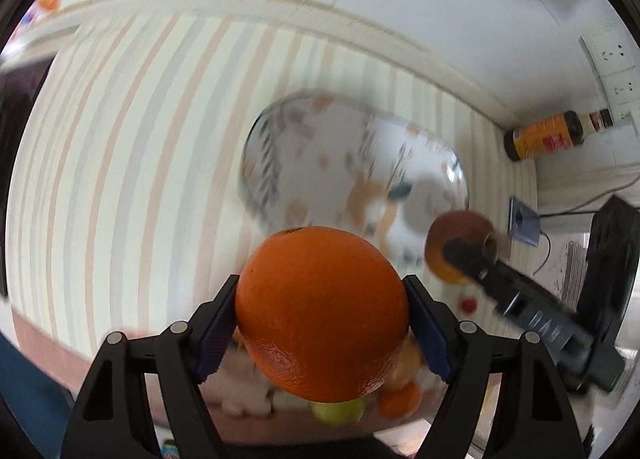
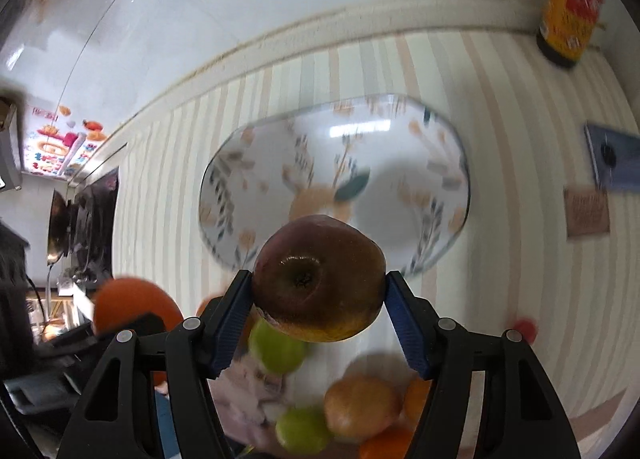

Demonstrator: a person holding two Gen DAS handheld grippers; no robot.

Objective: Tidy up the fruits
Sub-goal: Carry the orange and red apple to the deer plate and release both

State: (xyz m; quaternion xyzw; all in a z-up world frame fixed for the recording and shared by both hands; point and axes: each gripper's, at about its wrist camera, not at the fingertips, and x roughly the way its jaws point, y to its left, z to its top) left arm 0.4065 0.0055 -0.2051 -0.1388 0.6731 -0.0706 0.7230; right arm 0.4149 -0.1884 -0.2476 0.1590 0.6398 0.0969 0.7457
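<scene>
Fruit fills both grips above a striped tablecloth (image 1: 120,163). The left gripper (image 1: 322,323) is clenched on a large orange (image 1: 322,311), its blue pads pressing the fruit's two sides, the orange sitting at the centre of the left wrist view. The right gripper (image 2: 319,299) is likewise clenched on a dark red apple (image 2: 320,279) (yellowish on its underside), blossom end turned toward the camera.

In the left wrist view the right gripper shows at four o'clock from the orange, with its apple (image 1: 460,243) at the fingertips, near but apart from the orange. In the right wrist view the orange (image 2: 136,303) appears at nine o'clock from the apple, blurred.

A patterned oval plate (image 2: 440,131) lies on the cloth at twelve o'clock from each held fruit, bare of fruit. Under the right gripper, at six o'clock, lie more pieces, blurred: two green fruits (image 2: 276,347), a yellow-orange one (image 2: 360,407) and orange ones (image 2: 384,445) beside it.

A dark bottle (image 2: 572,7) with an orange label stands at one o'clock near the cloth's far edge. A blue phone (image 2: 612,163) lies at three o'clock, a small brown card (image 2: 588,211) just below it, and a small red object (image 2: 524,329) at four o'clock.
</scene>
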